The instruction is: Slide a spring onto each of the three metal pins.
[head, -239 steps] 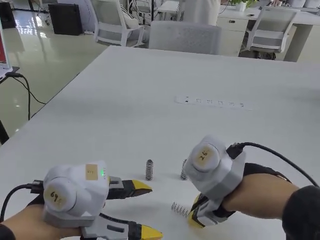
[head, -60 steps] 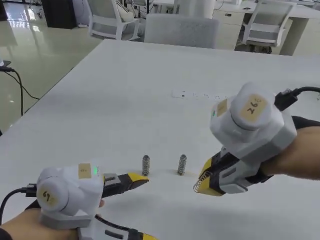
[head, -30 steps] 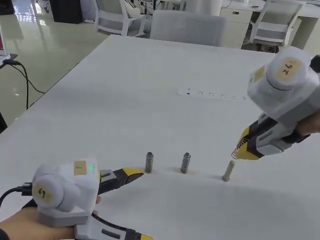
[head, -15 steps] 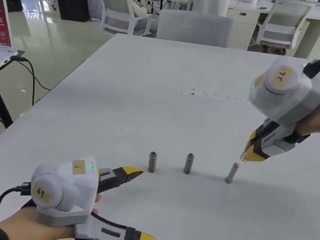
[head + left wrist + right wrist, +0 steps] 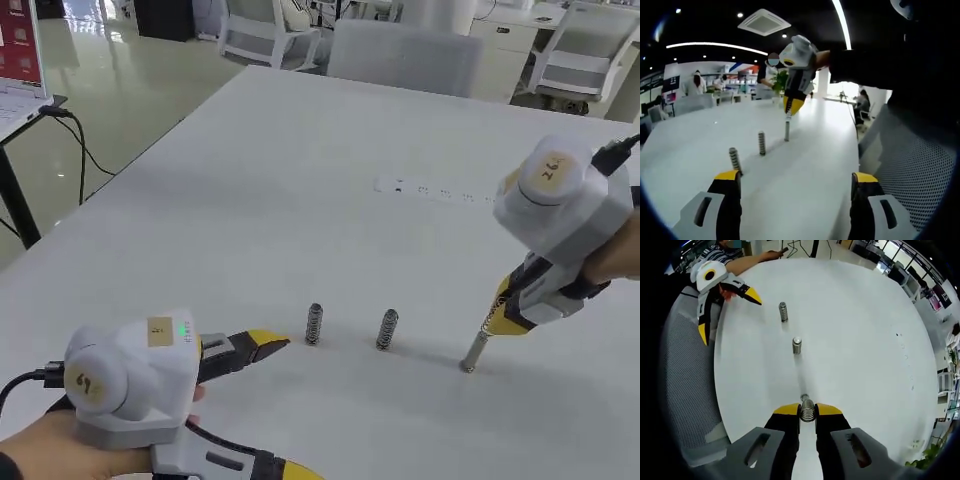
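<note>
White table point(image 5: 300, 180), chairs point(image 5: 400, 60) behind: right gripper point(image 5: 507, 318) pinches a spring point(image 5: 808, 411) over the bare pin point(image 5: 472, 352); left gripper point(image 5: 795, 176) gapes empty.

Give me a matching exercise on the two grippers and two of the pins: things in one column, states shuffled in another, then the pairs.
Things
1. left gripper
2. right gripper
3. middle pin
4. pin under the right gripper

States
A. shut on a spring
B. shaft bare
C. open
D. spring already on it

Pairs: 1-C, 2-A, 3-D, 4-B
</note>
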Tool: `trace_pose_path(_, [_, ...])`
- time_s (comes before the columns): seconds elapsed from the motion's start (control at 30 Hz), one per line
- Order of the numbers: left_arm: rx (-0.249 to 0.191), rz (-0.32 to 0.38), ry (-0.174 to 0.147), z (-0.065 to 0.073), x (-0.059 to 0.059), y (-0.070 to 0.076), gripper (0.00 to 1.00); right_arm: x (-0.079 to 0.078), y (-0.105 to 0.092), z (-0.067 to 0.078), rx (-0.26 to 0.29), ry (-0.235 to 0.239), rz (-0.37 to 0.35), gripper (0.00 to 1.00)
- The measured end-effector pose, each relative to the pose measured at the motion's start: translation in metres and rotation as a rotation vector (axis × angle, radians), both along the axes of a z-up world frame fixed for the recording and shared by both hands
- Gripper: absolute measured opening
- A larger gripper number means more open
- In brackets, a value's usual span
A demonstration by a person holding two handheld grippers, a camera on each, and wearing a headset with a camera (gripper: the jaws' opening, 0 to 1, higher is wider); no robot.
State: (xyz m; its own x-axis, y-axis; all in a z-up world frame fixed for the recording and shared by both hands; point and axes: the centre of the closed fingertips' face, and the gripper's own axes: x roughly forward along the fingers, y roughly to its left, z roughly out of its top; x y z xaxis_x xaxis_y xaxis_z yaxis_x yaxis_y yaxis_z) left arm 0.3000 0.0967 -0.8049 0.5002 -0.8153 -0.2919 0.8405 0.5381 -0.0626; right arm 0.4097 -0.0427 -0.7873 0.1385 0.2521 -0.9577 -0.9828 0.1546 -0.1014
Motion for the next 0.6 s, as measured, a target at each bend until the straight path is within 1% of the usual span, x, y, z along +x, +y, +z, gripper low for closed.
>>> trace_pose_path(0.17, [-0.001,0.005,-0.011,0.002,0.001,0.001,0.86,0.0,-0.001,-0.005,-0.008,0.011,-0.001,0.09])
trace_pose_path(0.3, [-0.004,0.003,-0.019,0.003,0.001,0.002,0.8,0.001,-0.001,-0.007,-0.009,0.011,-0.004,0.09])
trace_pose_path(0.6, [-0.006,0.009,-0.033,0.005,0.003,0.003,0.81,0.001,0.0,-0.012,-0.01,0.021,-0.007,0.09])
